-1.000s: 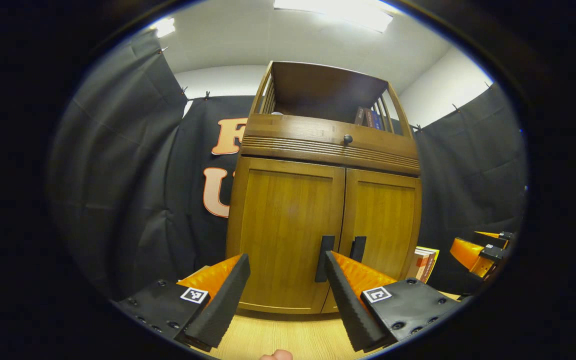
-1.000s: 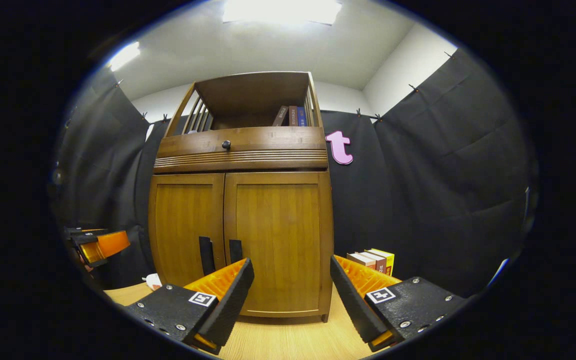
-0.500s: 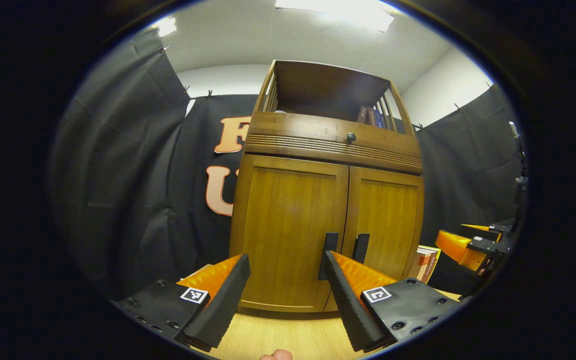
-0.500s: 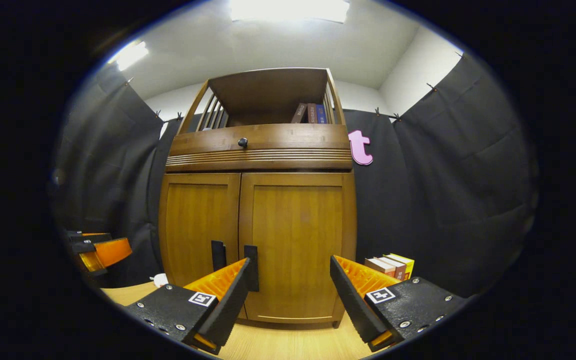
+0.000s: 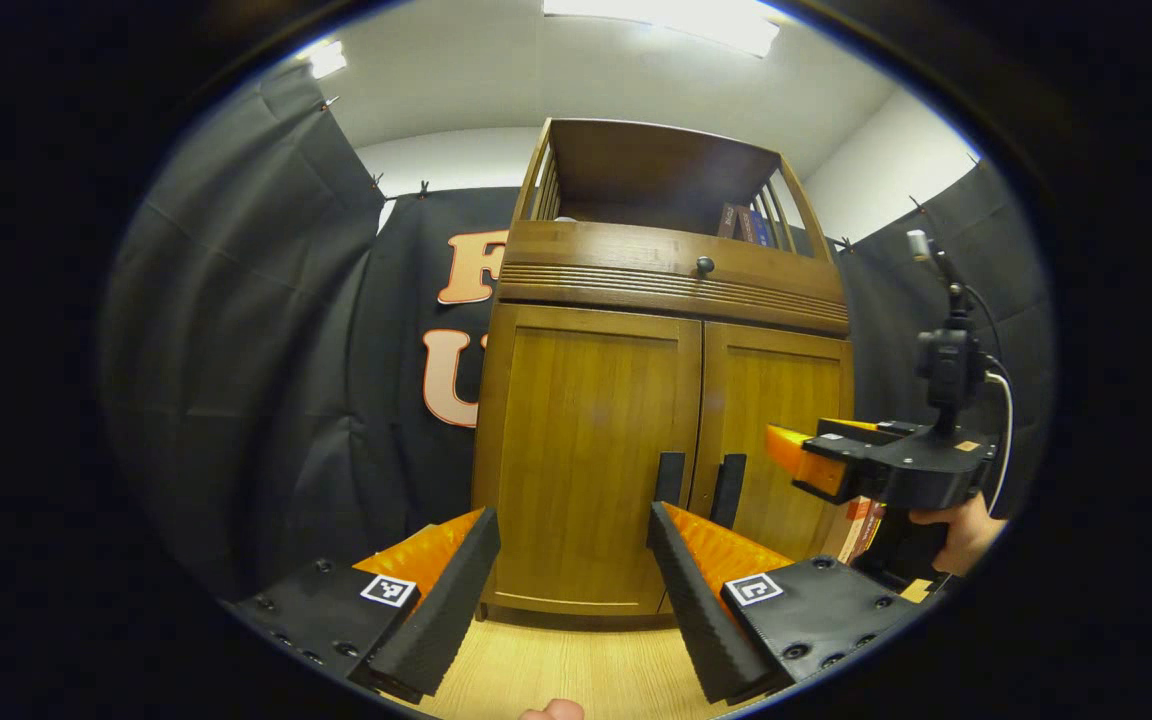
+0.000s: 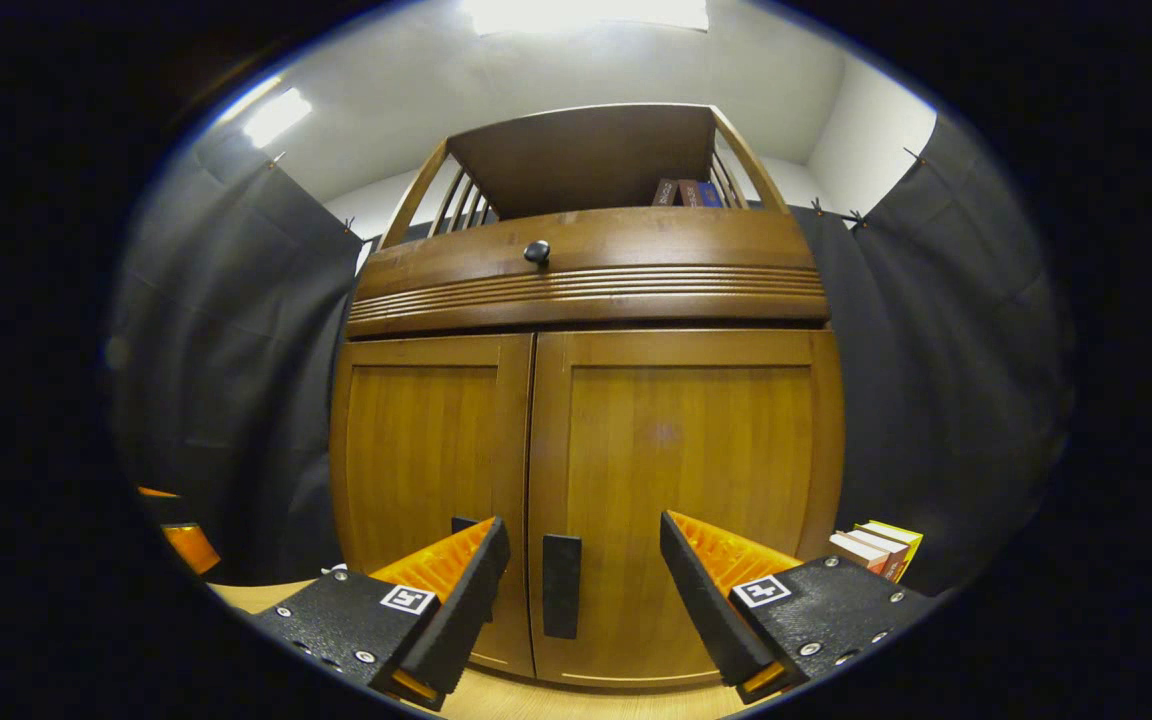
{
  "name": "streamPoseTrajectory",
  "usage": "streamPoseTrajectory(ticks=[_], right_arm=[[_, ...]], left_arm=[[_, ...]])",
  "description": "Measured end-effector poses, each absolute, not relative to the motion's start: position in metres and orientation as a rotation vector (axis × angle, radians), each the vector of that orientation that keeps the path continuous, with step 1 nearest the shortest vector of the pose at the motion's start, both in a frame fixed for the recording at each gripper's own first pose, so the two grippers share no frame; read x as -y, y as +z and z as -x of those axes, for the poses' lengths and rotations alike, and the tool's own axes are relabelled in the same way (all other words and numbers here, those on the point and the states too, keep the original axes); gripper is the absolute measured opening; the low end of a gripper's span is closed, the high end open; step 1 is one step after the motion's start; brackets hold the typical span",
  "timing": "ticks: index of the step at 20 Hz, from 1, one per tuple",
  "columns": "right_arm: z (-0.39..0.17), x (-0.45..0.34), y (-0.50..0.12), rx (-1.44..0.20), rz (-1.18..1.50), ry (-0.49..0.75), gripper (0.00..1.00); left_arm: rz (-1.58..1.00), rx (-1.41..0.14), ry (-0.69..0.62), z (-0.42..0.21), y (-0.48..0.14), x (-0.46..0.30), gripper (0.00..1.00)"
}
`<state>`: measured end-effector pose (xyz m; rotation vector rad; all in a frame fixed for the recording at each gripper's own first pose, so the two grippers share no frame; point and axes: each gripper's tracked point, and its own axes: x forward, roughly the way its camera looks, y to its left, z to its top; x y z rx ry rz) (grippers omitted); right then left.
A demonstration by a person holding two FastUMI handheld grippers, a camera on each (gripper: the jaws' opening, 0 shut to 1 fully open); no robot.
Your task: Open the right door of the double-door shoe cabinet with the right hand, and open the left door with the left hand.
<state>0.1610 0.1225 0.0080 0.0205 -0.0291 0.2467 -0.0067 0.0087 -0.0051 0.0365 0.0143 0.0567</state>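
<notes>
A light wooden surface runs along the frame's bottom, bearing the shoe cabinet at centre and, seemingly, books at lower right

Shoe cabinet was varnished wood, smooth with a satin sheen; door handles matt. Surface was pale wood-grain laminate. Booth wall was matt, creased cloth.

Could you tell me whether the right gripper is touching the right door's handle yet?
Apart: in the right gripper view, the handle stands between the open right gripper fingers, clear of both.
</notes>
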Motion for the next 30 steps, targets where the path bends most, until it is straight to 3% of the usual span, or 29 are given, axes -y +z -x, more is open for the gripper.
streamPoseTrajectory(ticks=[2,6,10,12,16,18,21,22,24,27,28,30], right_arm=[[-0.181,-0.134,-0.008,-0.003,-0.021,0.242,0.94],[-0.208,-0.150,-0.037,-0.055,0.031,0.243,0.68],[-0.216,-0.155,-0.063,-0.103,0.055,0.218,0.63],[-0.223,-0.154,-0.075,-0.123,0.060,0.189,0.54],[-0.235,-0.152,-0.083,-0.137,0.019,0.165,0.35],[-0.239,-0.153,-0.097,-0.181,0.002,0.164,0.39],[-0.237,-0.156,-0.094,-0.146,-0.049,0.171,0.31],[-0.239,-0.156,-0.096,-0.151,-0.033,0.174,0.34],[-0.237,-0.155,-0.095,-0.146,-0.017,0.178,0.26],[-0.231,-0.154,-0.096,-0.161,-0.020,0.199,0.29],[-0.225,-0.154,-0.095,-0.163,-0.020,0.216,0.22],[-0.213,-0.153,-0.093,-0.164,-0.026,0.245,0.23]], left_arm=[[-0.026,-0.020,0.055,0.005,-0.008,-0.008,0.95],[0.003,-0.031,0.031,0.004,-0.009,-0.002,0.93],[-0.001,-0.021,0.031,0.003,-0.008,-0.005,0.92],[0.003,-0.021,0.034,0.002,-0.009,-0.005,0.96],[0.005,-0.027,0.041,-0.001,-0.012,-0.009,0.92],[-0.004,-0.030,0.041,-0.004,-0.014,-0.009,0.92],[-0.004,-0.023,0.045,-0.004,-0.013,-0.012,0.92],[-0.003,-0.024,0.049,-0.005,-0.013,-0.013,0.93],[-0.004,-0.029,0.049,-0.005,-0.014,-0.013,0.93],[-0.013,-0.028,0.053,-0.003,-0.013,-0.014,0.92],[-0.017,-0.029,0.059,-0.002,-0.013,-0.014,0.92],[-0.009,-0.031,0.064,0.005,-0.015,-0.013,0.92]])
